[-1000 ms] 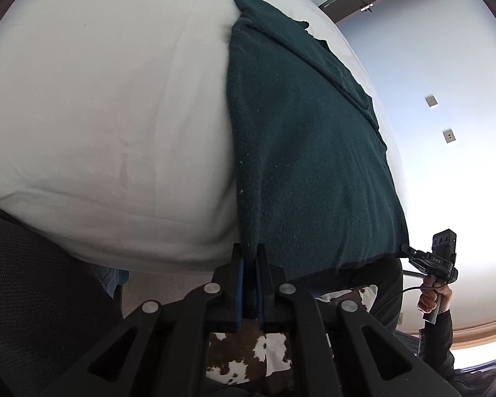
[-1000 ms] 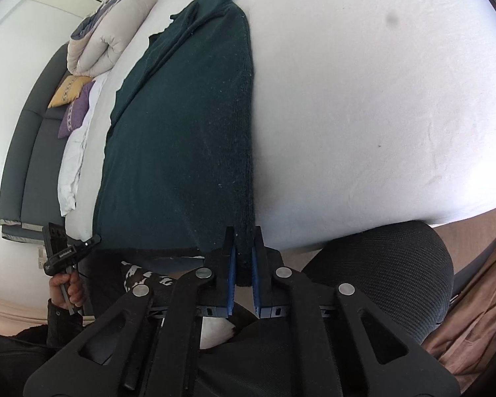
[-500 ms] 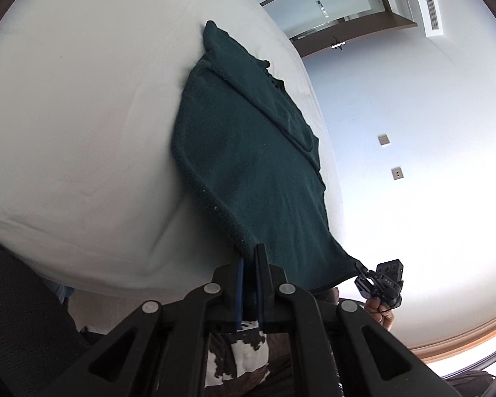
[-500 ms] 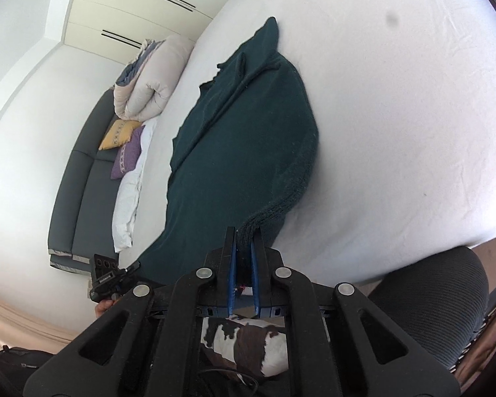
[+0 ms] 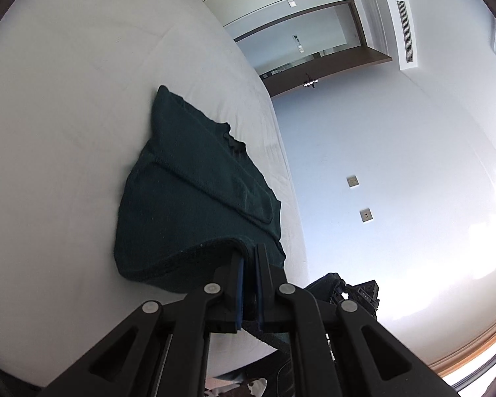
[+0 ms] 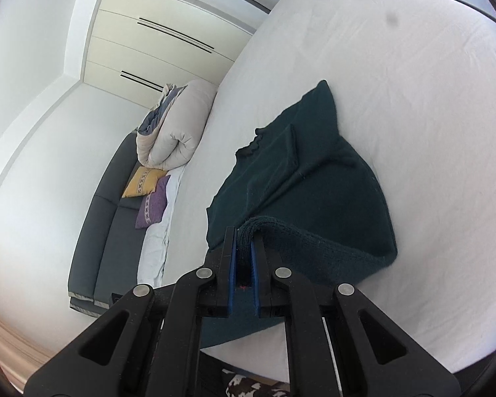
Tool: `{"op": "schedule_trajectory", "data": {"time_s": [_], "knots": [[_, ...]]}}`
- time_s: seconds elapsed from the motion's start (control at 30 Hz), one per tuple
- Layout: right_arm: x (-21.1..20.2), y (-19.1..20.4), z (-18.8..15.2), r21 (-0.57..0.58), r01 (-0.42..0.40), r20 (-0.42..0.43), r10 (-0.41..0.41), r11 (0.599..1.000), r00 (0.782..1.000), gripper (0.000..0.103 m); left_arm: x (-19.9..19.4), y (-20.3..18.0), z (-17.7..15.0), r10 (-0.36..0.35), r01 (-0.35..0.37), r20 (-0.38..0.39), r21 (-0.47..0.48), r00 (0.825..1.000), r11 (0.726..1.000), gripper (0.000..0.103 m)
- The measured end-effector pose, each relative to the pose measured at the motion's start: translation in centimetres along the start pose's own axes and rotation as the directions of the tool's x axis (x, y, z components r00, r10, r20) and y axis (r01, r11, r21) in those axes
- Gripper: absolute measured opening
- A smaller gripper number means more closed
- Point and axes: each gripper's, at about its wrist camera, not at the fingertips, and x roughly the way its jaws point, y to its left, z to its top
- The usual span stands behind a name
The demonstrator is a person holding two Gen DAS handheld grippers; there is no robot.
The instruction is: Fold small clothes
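Note:
A dark green knit sweater (image 5: 195, 198) lies on a white bed (image 5: 59, 106), its sleeves folded in over the body. My left gripper (image 5: 249, 254) is shut on one corner of its bottom hem and holds it lifted over the body, so the cloth bulges in a fold. In the right wrist view the sweater (image 6: 314, 178) shows the same way: my right gripper (image 6: 244, 241) is shut on the other hem corner, raised above the body. The neckline lies at the far end. Part of the right gripper (image 5: 360, 294) shows low in the left wrist view.
A rolled beige duvet (image 6: 178, 125) lies at the bed's far left, beside a grey sofa (image 6: 115, 231) with a yellow cushion (image 6: 144, 182) and a purple cushion (image 6: 153, 206). A doorway (image 5: 314, 56) and a wall with sockets (image 5: 365, 215) stand right of the bed.
Both grippers have carried the hem up and forward over the sweater toward the neckline. The flat sweater now bends into a fold, and the view has tilted up toward the room.

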Motion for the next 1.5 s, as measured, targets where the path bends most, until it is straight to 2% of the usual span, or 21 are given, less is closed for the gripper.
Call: {"op": "schedule_trajectory", "data": {"time_s": [0.13, 0.33, 0.6, 0.73, 0.8, 0.87, 0.9, 0.93, 1.0, 1.07, 1.1, 1.13, 1.27, 1.4, 1.5], "knots": [[2.9, 0.9, 3.8, -0.012, 0.049, 0.044, -0.048, 0.999, 0.998, 0.007, 1.9, 0.2, 3.3, 0.016, -0.016, 0.008, 0.003, 1.000, 1.000, 0.006], [8.1, 0.2, 10.3, -0.002, 0.125, 0.090, -0.124, 0.992, 0.988, 0.007, 6.2, 1.5, 9.5, 0.034, -0.034, 0.025, -0.025, 0.999, 0.999, 0.006], [17.1, -3.3, 18.6, 0.056, 0.233, 0.109, -0.238, 0.971, 0.965, 0.007, 12.9, 4.2, 17.5, 0.117, -0.113, 0.048, -0.078, 0.992, 0.991, 0.006], [20.5, -5.6, 21.2, 0.091, 0.290, 0.107, -0.299, 0.953, 0.948, 0.007, 15.7, 6.0, 19.4, 0.161, -0.156, 0.053, -0.094, 0.985, 0.983, 0.006], [22.4, -7.1, 22.0, 0.094, 0.344, 0.101, -0.353, 0.934, 0.930, 0.007, 17.2, 6.7, 19.5, 0.226, -0.223, 0.041, -0.062, 0.973, 0.973, 0.006], [24.4, -8.7, 22.5, 0.118, 0.385, 0.057, -0.393, 0.915, 0.918, 0.007, 18.2, 7.9, 19.3, 0.260, -0.257, 0.028, -0.080, 0.965, 0.963, 0.009], [25.1, -9.4, 22.5, 0.137, 0.377, 0.054, -0.387, 0.916, 0.920, 0.008, 18.3, 8.6, 19.3, 0.248, -0.244, 0.025, -0.101, 0.968, 0.964, 0.024], [25.3, -9.7, 22.5, 0.144, 0.362, 0.067, -0.374, 0.921, 0.925, 0.011, 18.0, 9.1, 19.1, 0.222, -0.216, 0.034, -0.124, 0.974, 0.968, 0.046], [25.3, -9.6, 22.2, 0.127, 0.343, 0.088, -0.355, 0.931, 0.931, 0.022, 16.9, 9.5, 18.7, 0.214, -0.202, 0.067, -0.145, 0.975, 0.969, 0.065], [25.5, -8.8, 22.1, 0.077, 0.331, 0.090, -0.338, 0.940, 0.937, 0.061, 16.0, 9.1, 17.9, 0.236, -0.228, 0.067, -0.112, 0.969, 0.967, 0.066], [25.0, -8.0, 21.5, 0.056, 0.328, 0.093, -0.332, 0.943, 0.939, 0.067, 15.5, 8.8, 17.3, 0.242, -0.236, 0.060, -0.094, 0.968, 0.967, 0.066], [24.6, -7.3, 21.4, 0.040, 0.352, 0.099, -0.354, 0.935, 0.930, 0.073, 15.1, 8.4, 16.6, 0.246, -0.241, 0.058, -0.073, 0.968, 0.968, 0.066], [22.0, -5.7, 20.3, 0.014, 0.398, 0.136, -0.396, 0.917, 0.908, 0.074, 13.3, 6.6, 13.1, 0.291, -0.296, 0.079, 0.052, 0.953, 0.954, 0.066], [20.0, -4.5, 17.8, -0.068, 0.494, 0.167, -0.478, 0.867, 0.862, 0.074, 12.4, 5.5, 9.8, 0.305, -0.321, 0.109, 0.186, 0.946, 0.929, 0.066], [19.8, -4.0, 15.6, -0.109, 0.547, 0.159, -0.528, 0.830, 0.834, 0.073, 12.0, 5.8, 8.5, 0.289, -0.309, 0.118, 0.225, 0.950, 0.924, 0.066]]}}
